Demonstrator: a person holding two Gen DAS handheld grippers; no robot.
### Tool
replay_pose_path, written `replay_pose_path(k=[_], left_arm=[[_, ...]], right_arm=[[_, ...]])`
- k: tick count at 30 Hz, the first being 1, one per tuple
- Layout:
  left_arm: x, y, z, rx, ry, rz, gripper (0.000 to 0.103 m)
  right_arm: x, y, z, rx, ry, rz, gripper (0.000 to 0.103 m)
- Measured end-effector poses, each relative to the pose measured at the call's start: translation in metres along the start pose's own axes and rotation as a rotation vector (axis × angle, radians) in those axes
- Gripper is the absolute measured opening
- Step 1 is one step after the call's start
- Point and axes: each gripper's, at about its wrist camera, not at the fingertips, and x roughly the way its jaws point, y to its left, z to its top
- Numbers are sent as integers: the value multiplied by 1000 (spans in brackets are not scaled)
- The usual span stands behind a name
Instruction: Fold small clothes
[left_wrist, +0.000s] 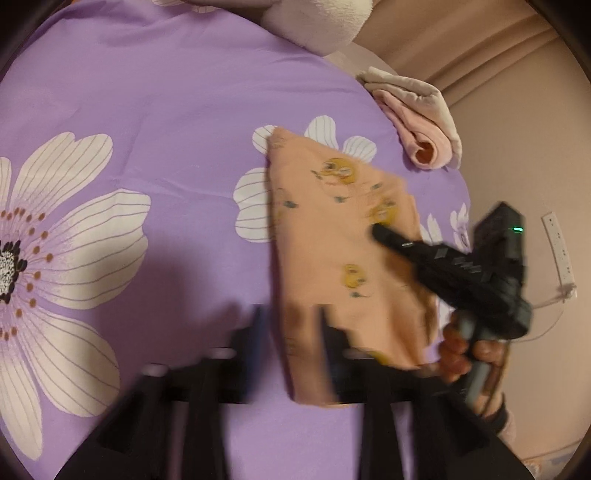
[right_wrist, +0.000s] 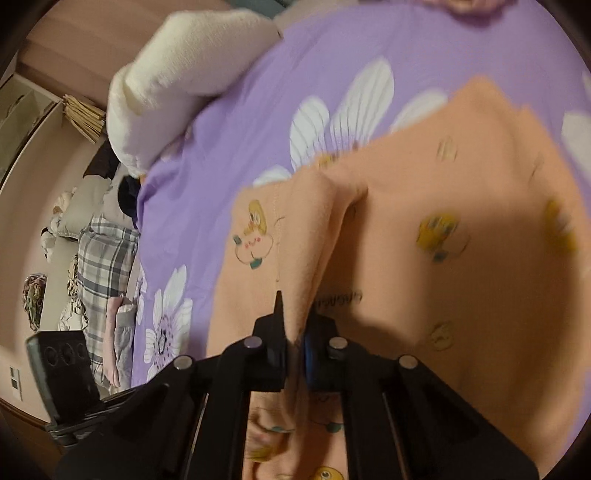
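A small peach garment (left_wrist: 332, 236) printed with yellow cartoon chicks lies folded on the purple flowered bed cover (left_wrist: 166, 103). My left gripper (left_wrist: 291, 332) is open, its blurred fingers on either side of the garment's near left edge. My right gripper (left_wrist: 376, 230) shows in the left wrist view, reaching from the right onto the garment's right part. In the right wrist view the right gripper (right_wrist: 293, 332) is shut on a raised fold of the peach garment (right_wrist: 424, 229), which drapes away over the bed.
A rolled pink and beige cloth bundle (left_wrist: 421, 118) lies at the bed's far right edge. A white plush pillow (right_wrist: 177, 81) sits at the head of the bed. A plaid cloth pile (right_wrist: 103, 254) and a black device (right_wrist: 62, 365) sit beside the bed.
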Motion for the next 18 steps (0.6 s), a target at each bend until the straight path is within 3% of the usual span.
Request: replay_pose_path(k=[1, 5, 9, 18], left_arm=[[-1, -1, 0, -4, -15, -9, 63], [-3, -14, 6, 17, -65, -36, 64], [4, -34, 10, 51, -62, -56, 64], [30, -80, 13, 160, -38, -41, 64]], right_arm=[[-11, 3, 8, -12, -28, -5, 7], [-50, -2, 25, -67, -96, -57, 7], [-76, -23, 36, -64, -134, -97, 7], [-45, -72, 38, 8, -69, -172, 12]])
